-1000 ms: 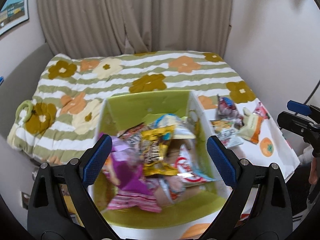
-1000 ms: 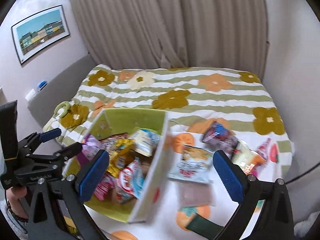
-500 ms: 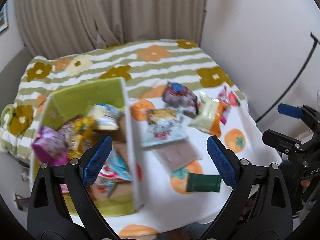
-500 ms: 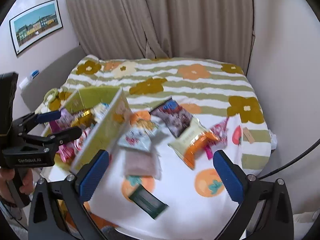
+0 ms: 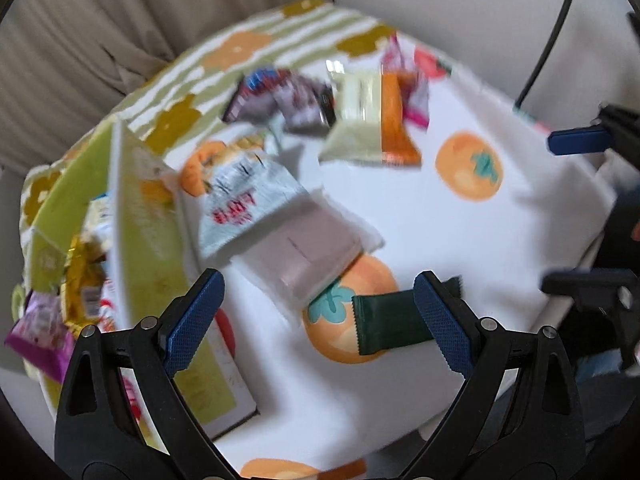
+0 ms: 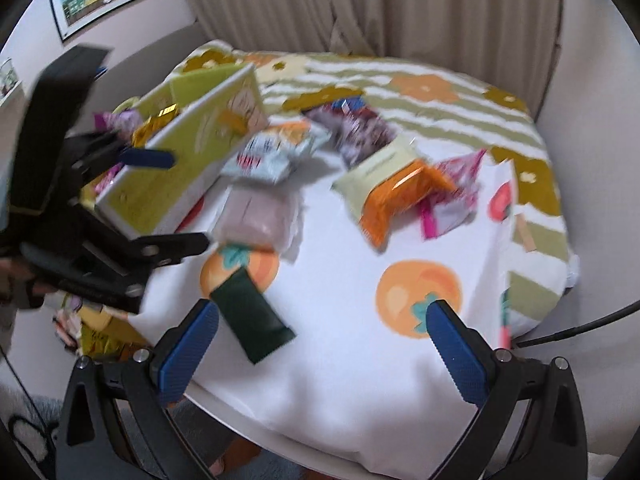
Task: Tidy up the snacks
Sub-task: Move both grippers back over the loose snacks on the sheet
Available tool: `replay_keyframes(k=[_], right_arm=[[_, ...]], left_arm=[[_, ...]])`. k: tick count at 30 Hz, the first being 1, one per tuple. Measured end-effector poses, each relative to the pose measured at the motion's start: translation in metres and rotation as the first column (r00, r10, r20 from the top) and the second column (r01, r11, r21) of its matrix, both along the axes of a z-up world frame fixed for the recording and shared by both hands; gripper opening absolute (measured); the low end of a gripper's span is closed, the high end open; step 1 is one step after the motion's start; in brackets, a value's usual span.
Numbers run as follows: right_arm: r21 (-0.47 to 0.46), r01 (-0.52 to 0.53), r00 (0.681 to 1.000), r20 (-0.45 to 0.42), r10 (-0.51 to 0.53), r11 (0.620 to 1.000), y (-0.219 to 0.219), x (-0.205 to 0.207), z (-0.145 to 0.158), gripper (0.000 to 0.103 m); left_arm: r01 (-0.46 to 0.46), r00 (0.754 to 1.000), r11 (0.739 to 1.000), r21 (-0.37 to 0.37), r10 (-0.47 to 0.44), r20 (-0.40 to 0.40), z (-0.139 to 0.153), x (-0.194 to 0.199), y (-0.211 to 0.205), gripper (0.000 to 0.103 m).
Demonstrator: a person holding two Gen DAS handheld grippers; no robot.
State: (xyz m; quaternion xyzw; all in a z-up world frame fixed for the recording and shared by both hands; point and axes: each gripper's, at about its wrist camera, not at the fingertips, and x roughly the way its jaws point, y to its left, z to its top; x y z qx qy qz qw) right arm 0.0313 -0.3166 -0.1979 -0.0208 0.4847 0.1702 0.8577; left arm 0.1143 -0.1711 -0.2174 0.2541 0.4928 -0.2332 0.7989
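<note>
Loose snacks lie on the white cloth (image 6: 352, 280) right of the green box (image 6: 188, 168), which already holds several packets. Nearest me: dark green bar (image 6: 252, 320), then grey pouch (image 6: 256, 216), white packet (image 5: 244, 200) with red lettering too blurred to read, orange-cream bag (image 6: 396, 188) farther right. Left gripper (image 5: 316, 320) spread wide, empty, framing the bar. Right gripper (image 6: 320, 340) spread wide, empty. Judged step: picking the next loose snack. Next move calls for lowering onto the flat bar, pinching an edge, carrying it left into the box. No brands legible.
</note>
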Motion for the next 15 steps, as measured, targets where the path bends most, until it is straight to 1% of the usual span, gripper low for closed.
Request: replay_keyframes(k=[3, 6, 10, 15], right_arm=[[0.011, -0.045, 0.998, -0.035, 0.046, 0.999, 0.004, 0.0, -0.02, 0.103], [0.016, -0.094, 0.994, -0.05, 0.094, 0.995, 0.011, 0.0, -0.034, 0.103], [0.017, -0.142, 0.987, -0.069, 0.143, 0.99, 0.022, 0.002, -0.046, 0.103], [0.008, -0.199, 0.975, -0.103, 0.199, 0.98, 0.035, 0.008, -0.062, 0.103]], left_arm=[[-0.004, 0.999, 0.999, 0.046, 0.005, -0.033, -0.022, 0.011, -0.009, 0.095], [-0.013, 0.999, 0.996, 0.091, 0.016, -0.042, -0.036, 0.024, -0.015, 0.095], [-0.008, 0.997, 0.991, 0.137, 0.018, -0.069, -0.055, 0.045, -0.023, 0.095], [0.002, 0.995, 0.988, 0.153, 0.013, -0.099, -0.068, 0.064, -0.03, 0.095]])
